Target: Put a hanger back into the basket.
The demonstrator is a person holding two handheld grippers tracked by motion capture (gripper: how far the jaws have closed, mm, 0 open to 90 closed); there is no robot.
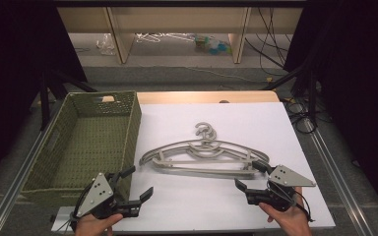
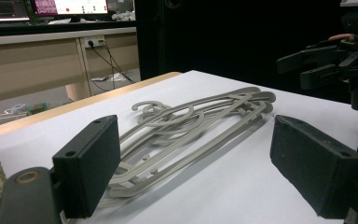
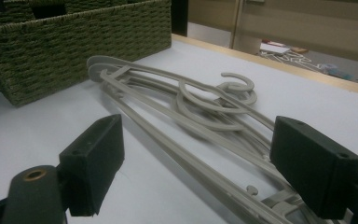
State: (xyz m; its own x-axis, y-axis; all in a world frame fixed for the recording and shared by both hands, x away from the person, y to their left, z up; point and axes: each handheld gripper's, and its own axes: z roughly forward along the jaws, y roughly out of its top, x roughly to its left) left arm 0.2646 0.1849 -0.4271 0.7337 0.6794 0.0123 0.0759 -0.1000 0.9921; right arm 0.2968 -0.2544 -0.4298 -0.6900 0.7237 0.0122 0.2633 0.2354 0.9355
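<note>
Hangers, about three in one stack, beside one basket; left tongs and right tongs apart, empty.

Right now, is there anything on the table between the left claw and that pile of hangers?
No. In the high view only bare white tabletop lies between the open left claw and the grey hangers; the green basket sits off to the side.

White tabletop with a wooden far edge, flanked by black curtains; grey floor beyond, pale wooden shelving, loose cables, dim overhead light.
</note>
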